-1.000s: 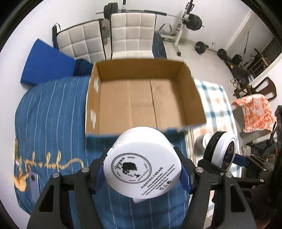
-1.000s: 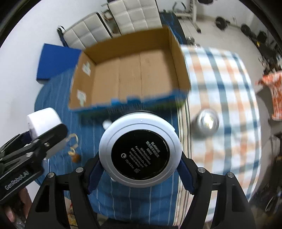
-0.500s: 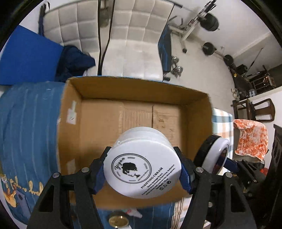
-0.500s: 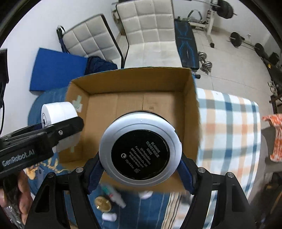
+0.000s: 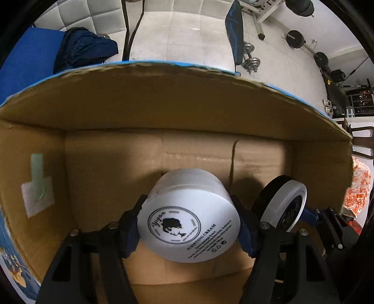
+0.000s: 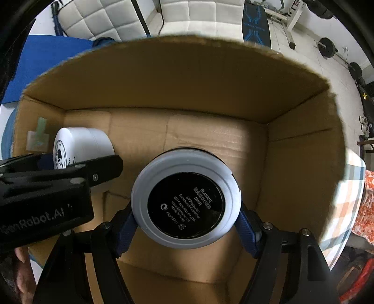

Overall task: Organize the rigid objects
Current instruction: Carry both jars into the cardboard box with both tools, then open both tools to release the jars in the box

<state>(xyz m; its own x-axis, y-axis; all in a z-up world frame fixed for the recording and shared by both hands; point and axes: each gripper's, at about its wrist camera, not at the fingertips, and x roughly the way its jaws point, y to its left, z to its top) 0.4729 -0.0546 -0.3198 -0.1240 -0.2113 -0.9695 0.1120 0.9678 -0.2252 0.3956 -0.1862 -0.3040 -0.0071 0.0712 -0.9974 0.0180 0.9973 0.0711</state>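
Home gym room: weight bench (image 5: 235,44), dumbbells (image 5: 251,62), tufted white chairs (image 6: 100,18).

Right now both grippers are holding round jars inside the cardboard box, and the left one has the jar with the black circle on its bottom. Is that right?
Not quite. The left gripper holds the white cream jar, as the left wrist view shows. The jar with the black circle is in the right gripper, seen in the right wrist view. Both are inside the cardboard box.

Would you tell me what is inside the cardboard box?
Inside the cardboard box, both grippers hold jars: white jar, black-bottomed jar. The floor beneath them is hidden.
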